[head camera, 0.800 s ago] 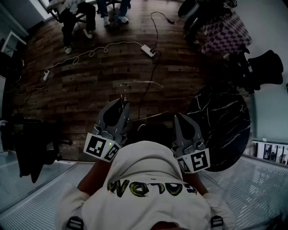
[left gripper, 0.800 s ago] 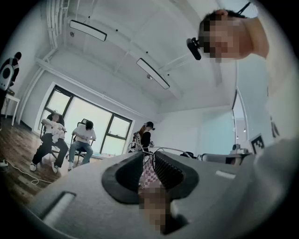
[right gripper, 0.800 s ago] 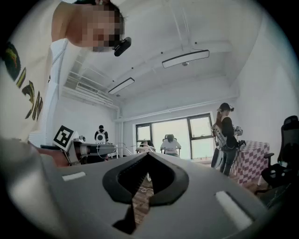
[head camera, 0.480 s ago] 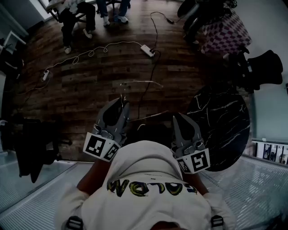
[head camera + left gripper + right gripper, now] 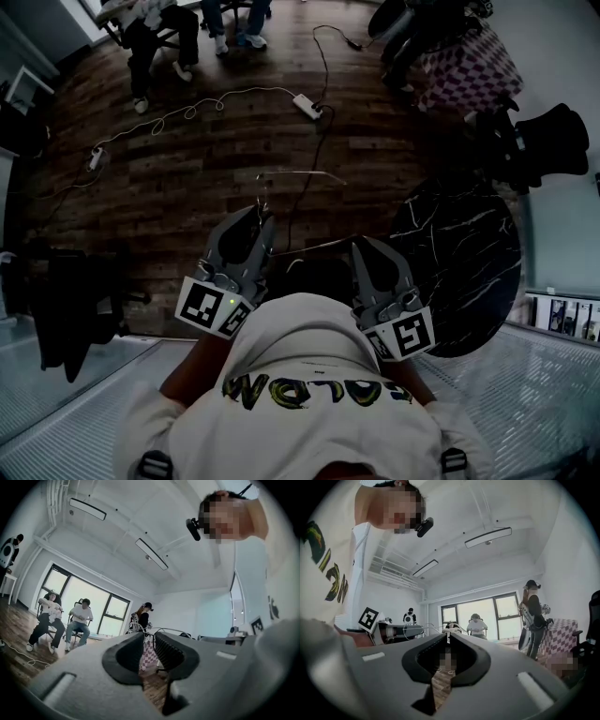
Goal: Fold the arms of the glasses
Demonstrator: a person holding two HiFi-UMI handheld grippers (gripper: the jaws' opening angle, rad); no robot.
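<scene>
In the head view, thin wire-framed glasses hang in the air over the wooden floor in front of my chest. My left gripper is shut on the frame's left end from below. My right gripper is shut on the tip of one thin arm, which runs leftward from its jaws. In the left gripper view the jaws stand almost together, with the wire rims just beyond them. The right gripper view shows the right gripper's jaws meeting on the wire, with the left gripper opposite.
A black marble round table stands at my right, with a dark chair and checkered fabric beyond it. A power strip and cables lie on the floor ahead. Seated people are at the far end.
My right gripper has shifted slightly left towards the left gripper, taking the arm's tip with it. The left gripper and the frame have barely moved.
</scene>
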